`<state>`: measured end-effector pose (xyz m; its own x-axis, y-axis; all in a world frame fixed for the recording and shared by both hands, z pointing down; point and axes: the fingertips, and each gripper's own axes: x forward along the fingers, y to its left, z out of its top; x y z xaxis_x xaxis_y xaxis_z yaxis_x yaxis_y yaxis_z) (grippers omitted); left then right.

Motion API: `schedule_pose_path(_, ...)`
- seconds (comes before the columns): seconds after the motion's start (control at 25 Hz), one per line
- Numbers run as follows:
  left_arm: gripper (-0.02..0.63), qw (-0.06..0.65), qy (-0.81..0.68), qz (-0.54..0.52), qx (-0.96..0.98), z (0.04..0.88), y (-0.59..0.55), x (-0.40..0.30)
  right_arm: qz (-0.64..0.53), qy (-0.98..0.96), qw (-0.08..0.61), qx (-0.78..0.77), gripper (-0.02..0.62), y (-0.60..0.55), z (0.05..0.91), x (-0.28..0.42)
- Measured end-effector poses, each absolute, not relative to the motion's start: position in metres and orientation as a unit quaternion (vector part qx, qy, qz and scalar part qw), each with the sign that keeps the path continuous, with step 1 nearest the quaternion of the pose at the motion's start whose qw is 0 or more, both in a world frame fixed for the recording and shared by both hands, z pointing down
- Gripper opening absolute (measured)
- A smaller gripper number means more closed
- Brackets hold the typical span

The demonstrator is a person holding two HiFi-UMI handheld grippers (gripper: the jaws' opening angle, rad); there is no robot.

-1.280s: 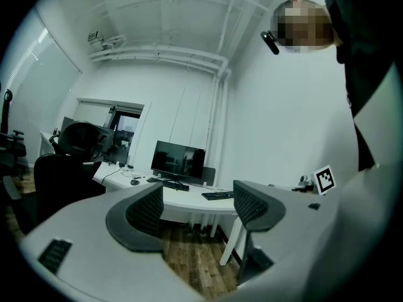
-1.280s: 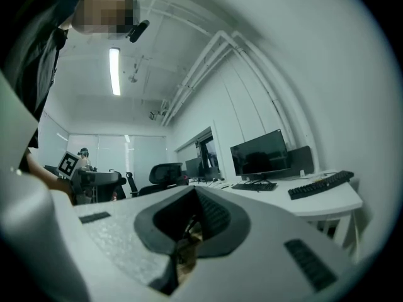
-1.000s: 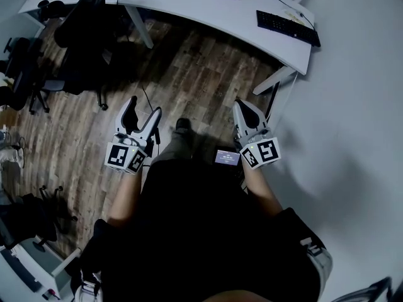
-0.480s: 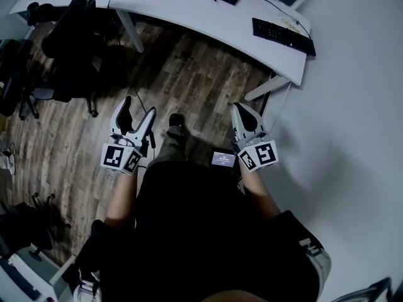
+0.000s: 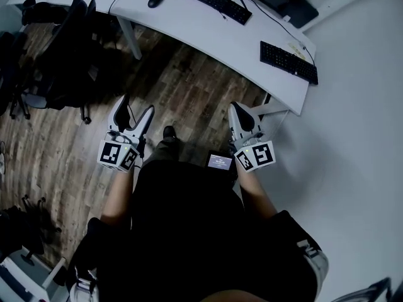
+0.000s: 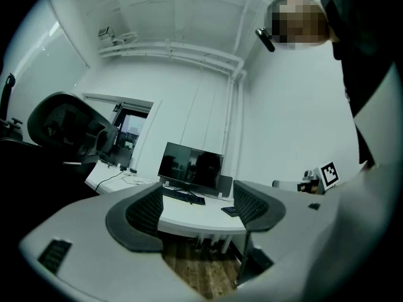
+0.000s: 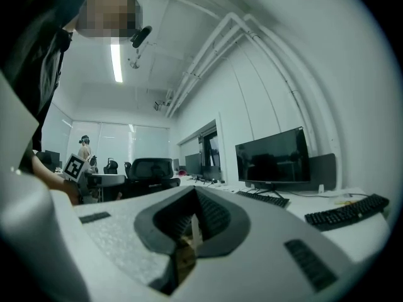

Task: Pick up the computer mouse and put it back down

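So the person is standing on the wood floor (image 5: 189, 80) a little way back from the long white desk (image 5: 189, 27), holding both grippers out in front at about waist height. The left gripper (image 5: 136, 107) is sitting with its jaws spread wide, and in the left gripper view (image 6: 198, 206) nothing is sitting between the dark ribbed pads (image 6: 146, 211), you're just looking through the gap at the desk edge and a dark monitor (image 6: 191, 167). The right gripper (image 5: 235, 111) is pointing the same way with its jaws pressed together; in the right gripper view (image 7: 192, 222) only a thin slit is showing between them and nothing is clamped in there. The computer mouse (image 5: 155, 0) is lying on the desk toward its left part, well apart from both grippers, with a black keyboard (image 5: 214, 0) just to its right and a second keyboard (image 5: 288, 61) lying further along near the desk's right end. A couple of black office chairs (image 5: 69, 43) are standing to the left on the floor. A small lit screen (image 5: 220, 162) is glowing at the person's waist, just beside the right gripper's marker cube (image 5: 255, 156).
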<state>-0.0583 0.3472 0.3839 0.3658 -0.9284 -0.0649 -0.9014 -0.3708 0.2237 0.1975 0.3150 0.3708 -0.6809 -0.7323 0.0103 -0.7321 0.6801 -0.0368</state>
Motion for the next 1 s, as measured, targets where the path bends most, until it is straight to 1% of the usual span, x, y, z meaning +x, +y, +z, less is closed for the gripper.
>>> schedule_pose_path(0.24, 0.331, 0.079, -0.552, -0.100, 0.824, 0.376, 0.263, -0.095, -0.001, 0.915, -0.003, -0.402, 0.003, 0.233, 0.350, 0.167)
schedule_pose_path(0.44, 0.330, 0.075, -0.540, -0.103, 0.832, 0.374, 0.194, -0.111, 0.007, 0.910, 0.002, -0.414, 0.003, 0.172, 0.341, 0.151)
schedule_pose_path(0.64, 0.330, 0.076, -0.535, -0.105, 0.835, 0.377, 0.151, -0.124, 0.002, 0.908, 0.000, -0.420, 0.003, 0.142, 0.345, 0.137)
schedule_pose_path(1.0, 0.330, 0.093, -0.535, -0.104, 0.833, 0.390, 0.110, -0.133, -0.009, 0.903, -0.017, -0.428, 0.003, 0.111, 0.359, 0.138)
